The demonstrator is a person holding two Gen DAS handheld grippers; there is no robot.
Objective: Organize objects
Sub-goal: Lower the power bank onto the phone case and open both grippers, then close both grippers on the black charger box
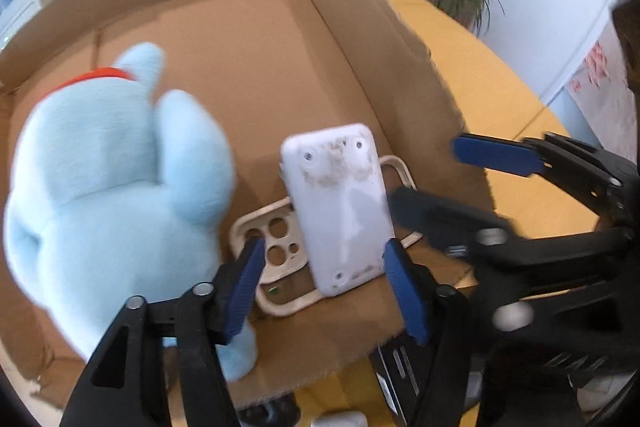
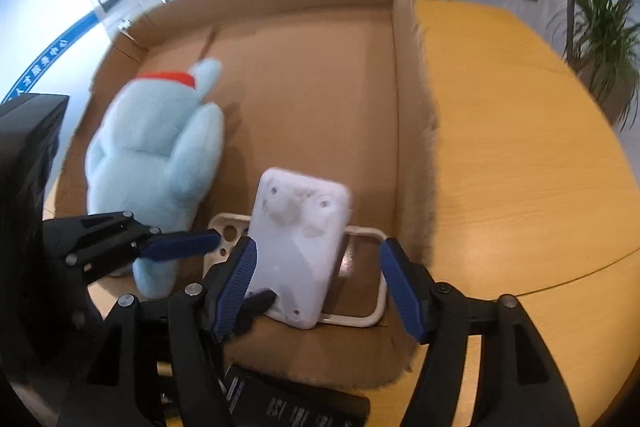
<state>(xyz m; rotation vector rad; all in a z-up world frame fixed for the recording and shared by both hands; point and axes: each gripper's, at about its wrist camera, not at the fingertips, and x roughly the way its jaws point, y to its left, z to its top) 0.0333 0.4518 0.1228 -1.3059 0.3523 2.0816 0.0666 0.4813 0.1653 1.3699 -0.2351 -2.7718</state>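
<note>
Fingers of the left gripper and right gripper are spread wide, holding nothing, around a white plastic slab lying across a beige phone case in the shallow cardboard box, beside a pale blue plush toy on the yellow counter.

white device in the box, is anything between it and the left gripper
Nothing visible stands between them. The left gripper is open, its blue fingers either side of the white device, which lies on the beige phone case in the cardboard box. The blue plush toy sits off to the left, beside the left finger.
</note>
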